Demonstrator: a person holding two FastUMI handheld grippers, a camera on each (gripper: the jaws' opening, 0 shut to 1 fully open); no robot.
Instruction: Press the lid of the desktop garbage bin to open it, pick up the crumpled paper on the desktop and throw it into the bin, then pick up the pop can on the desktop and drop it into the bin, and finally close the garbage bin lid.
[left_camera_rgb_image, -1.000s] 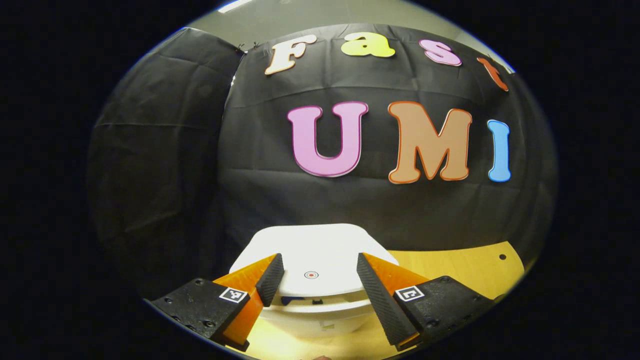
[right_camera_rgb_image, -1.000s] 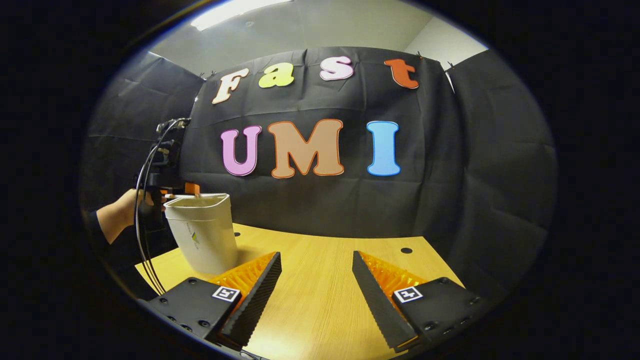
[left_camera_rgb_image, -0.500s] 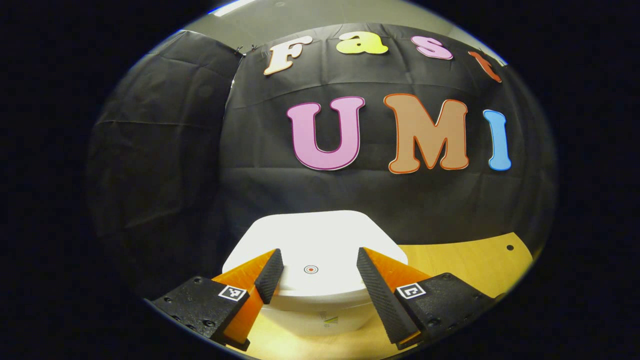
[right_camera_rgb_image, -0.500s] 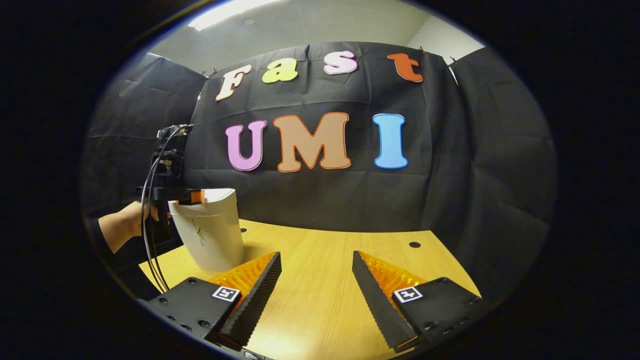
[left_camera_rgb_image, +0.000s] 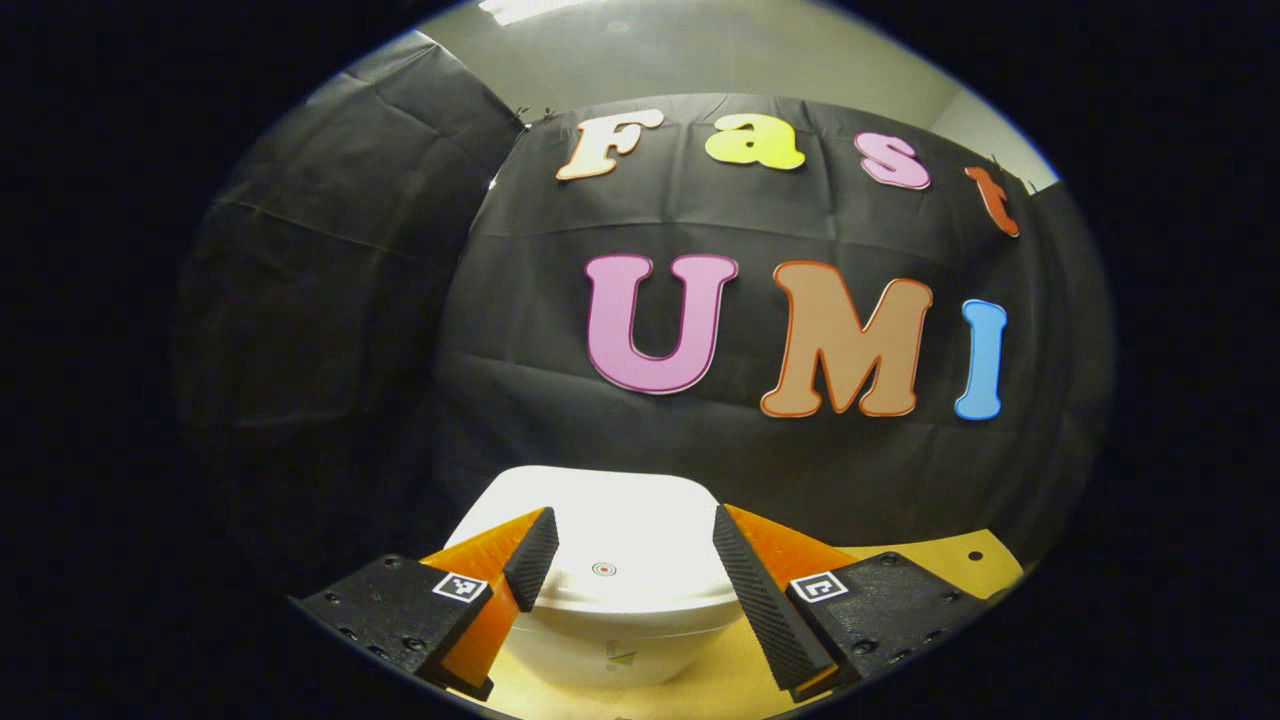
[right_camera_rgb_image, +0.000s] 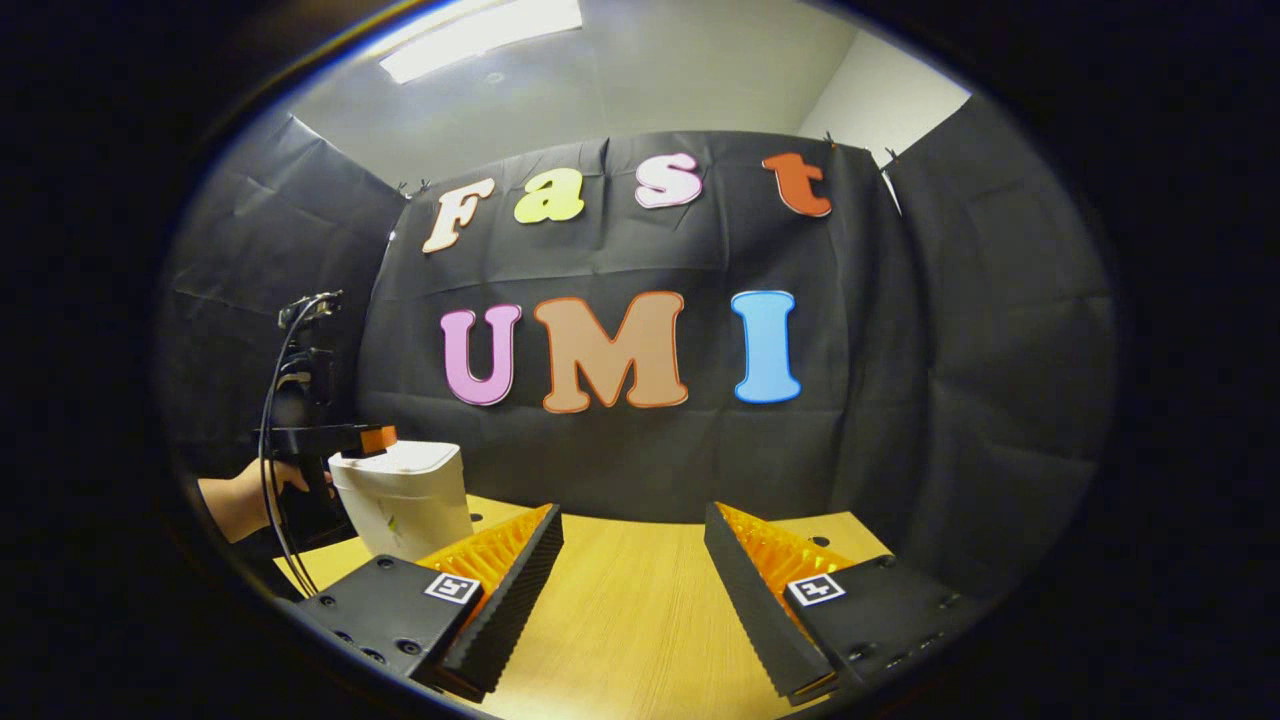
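White plastic is what the bin (left_camera_rgb_image: 610, 620) is made of, and in the left gripper view it stands on the yellow wooden table (left_camera_rgb_image: 930, 560) right in front of the left claw (left_camera_rgb_image: 625, 550). The lid (left_camera_rgb_image: 600, 540) is down flat on top of the bin, with a small red dot (left_camera_rgb_image: 603, 569) near its front edge. The left claw is spread wide, with one finger over each side of the lid, and it grips nothing. I cannot tell if the fingers touch the lid. In the right gripper view, the right claw (right_camera_rgb_image: 633, 545) is also spread wide and holds nothing. It hangs over the bare wood of the table (right_camera_rgb_image: 630, 620). The bin (right_camera_rgb_image: 405, 500) stands far off to the left side, with its lid (right_camera_rgb_image: 400, 460) down. The left claw (right_camera_rgb_image: 365, 438) is just above the lid's near edge, and a hand (right_camera_rgb_image: 245, 495) holds it from behind. Black cables (right_camera_rgb_image: 270, 480) hang down from that claw.
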